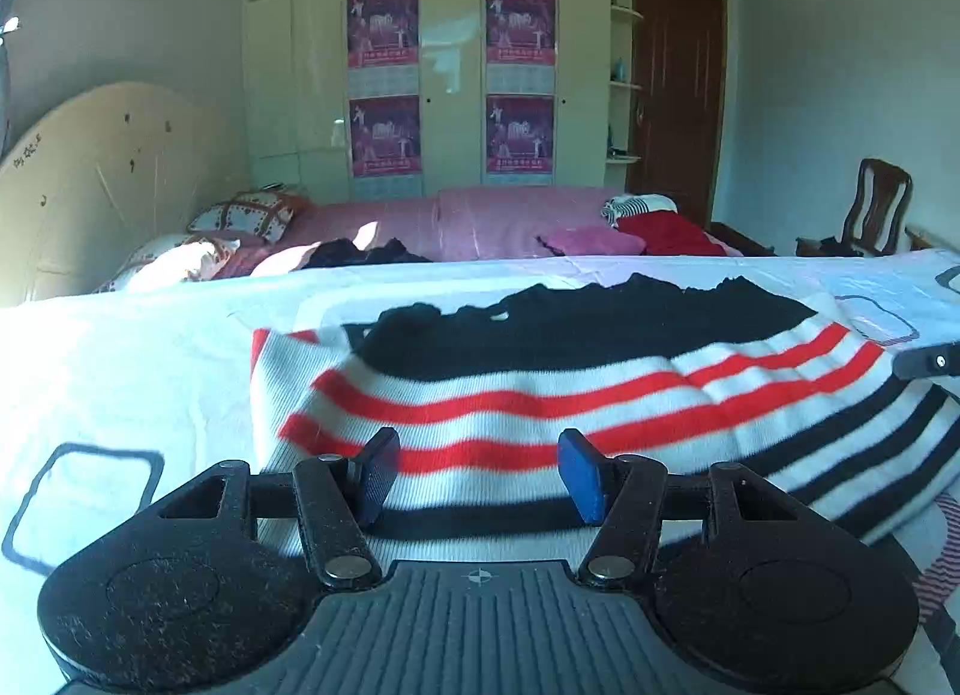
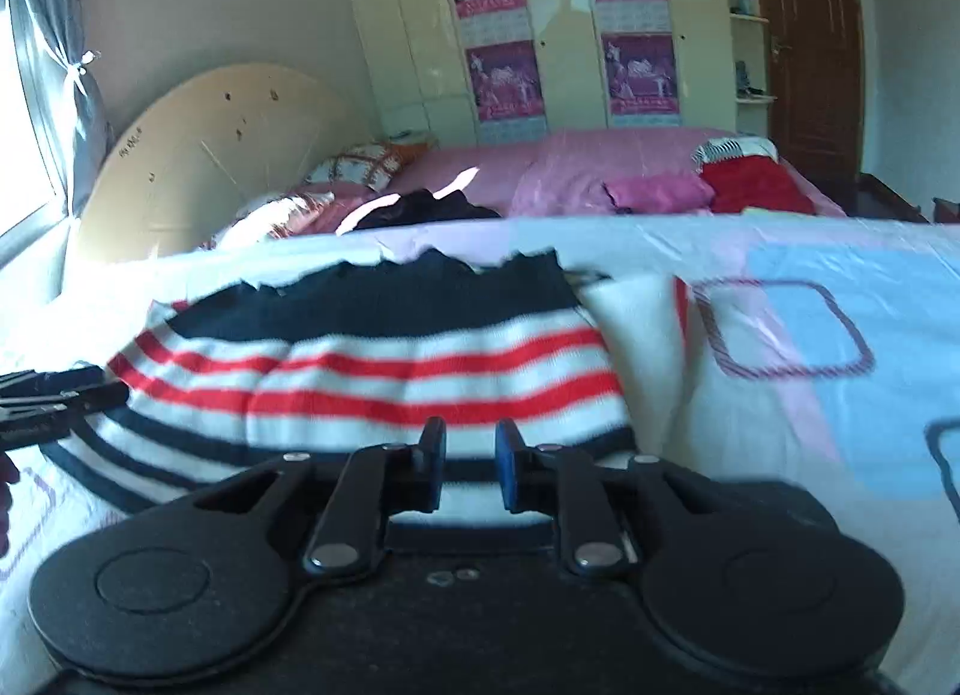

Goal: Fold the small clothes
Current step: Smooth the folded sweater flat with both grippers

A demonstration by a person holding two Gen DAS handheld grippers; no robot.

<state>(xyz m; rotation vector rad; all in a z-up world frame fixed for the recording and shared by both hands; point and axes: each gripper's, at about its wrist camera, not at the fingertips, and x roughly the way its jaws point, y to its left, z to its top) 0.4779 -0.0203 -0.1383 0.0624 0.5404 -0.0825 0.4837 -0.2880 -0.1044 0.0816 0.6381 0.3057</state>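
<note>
Two grippers work one striped knit garment (image 1: 540,389), which lies spread on the white patterned bedsheet (image 1: 120,371), its black band toward the far side and its red, white and black stripes running to the near edge. The left gripper (image 1: 477,476) stands at the near hem with its fingers moderately wide and nothing clamped between them; fabric shows in the gap, but the pads do not press on it. The right gripper (image 2: 469,464) stands at the near right corner with its fingers narrow; whether they pinch the hem cannot be told (the fabric passes under the tips).

Recommended procedure for the fold:
- Seat each pair of pads on the near hem, well apart, so that the edge lifts evenly.
- Close fully on the knit before lifting; it is thick and likely to slip.
- Carry the hem toward the black band and keep both grippers level.
- Align stripe to stripe (a convenient straightness check).
</note>
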